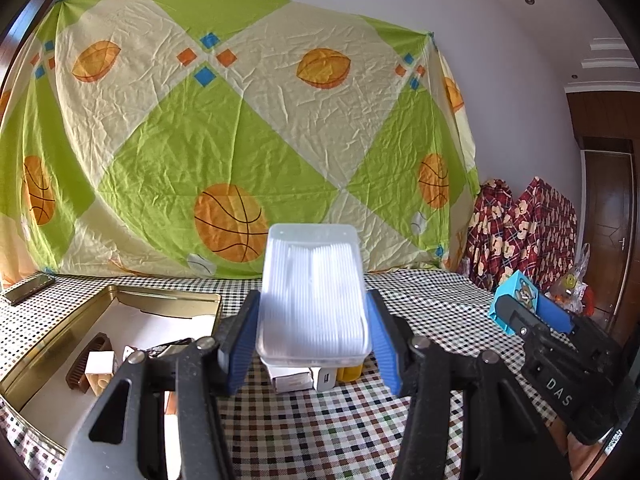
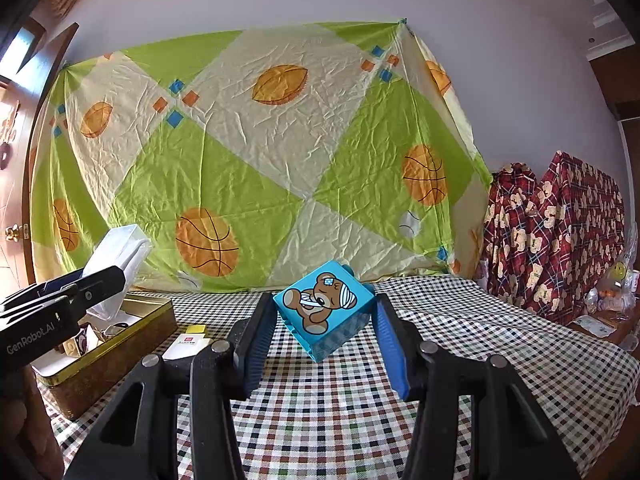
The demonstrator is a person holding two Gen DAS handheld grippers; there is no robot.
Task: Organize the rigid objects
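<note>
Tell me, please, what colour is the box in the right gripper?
Blue box, with a cartoon bear; right wrist view.

Bkgd: white wall (image 2: 520,60), daylit. Wrinkled green/cream sheet (image 1: 240,128) w/ basketball print hung on wall, straight ahead of fingers. Checkered tablecloth (image 2: 500,352) covers table, under and beyond fingers. Rt of fingers: red plaid bear-print fabric (image 2: 560,232) draped over smth. Dark wood door (image 1: 612,232) far rt. Recessed ceiling light (image 1: 529,0) up rt.

Worktop (image 1: 320,432) under checked cloth, gold tin (image 1: 60,344) at its left, phone (image 1: 28,289) at far left corner, small white boxes (image 1: 290,378) mid-cloth
</note>
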